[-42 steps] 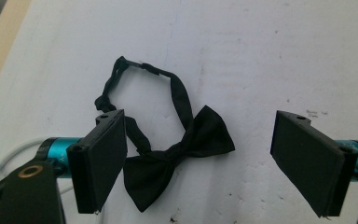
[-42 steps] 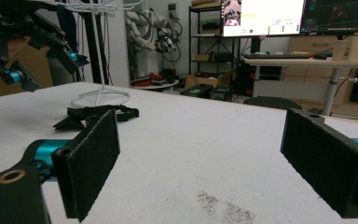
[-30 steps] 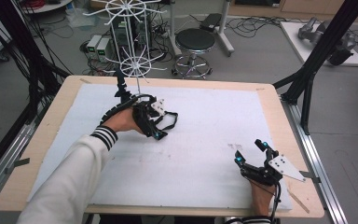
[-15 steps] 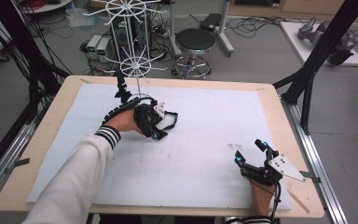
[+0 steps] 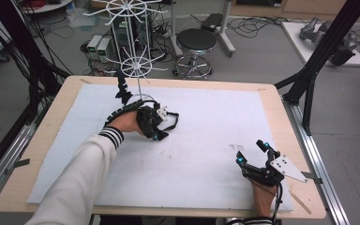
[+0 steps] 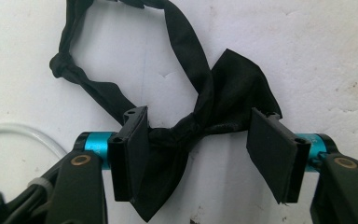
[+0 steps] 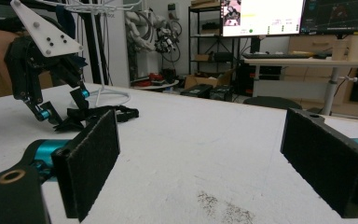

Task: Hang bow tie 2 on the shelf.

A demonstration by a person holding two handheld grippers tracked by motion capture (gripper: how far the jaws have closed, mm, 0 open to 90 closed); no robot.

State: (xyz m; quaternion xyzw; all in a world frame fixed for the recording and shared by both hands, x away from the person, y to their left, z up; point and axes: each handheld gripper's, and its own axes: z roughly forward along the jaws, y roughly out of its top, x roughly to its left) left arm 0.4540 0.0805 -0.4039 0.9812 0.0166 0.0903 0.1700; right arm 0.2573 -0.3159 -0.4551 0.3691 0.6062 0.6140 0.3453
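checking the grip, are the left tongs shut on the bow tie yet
Not yet. The left tongs have been closing around the bow tie, but a gap remains beside one pad.

High view: overhead, facing forward onto the counter. Left claw view: close, downward. Right claw view: low, level, sharing the bow tie.

A white wire rack is standing at the far left edge of the worktop, which is carrying a white mat. Beyond it, a black stool is sitting on the floor among cables, and monitors are glowing in the far background.
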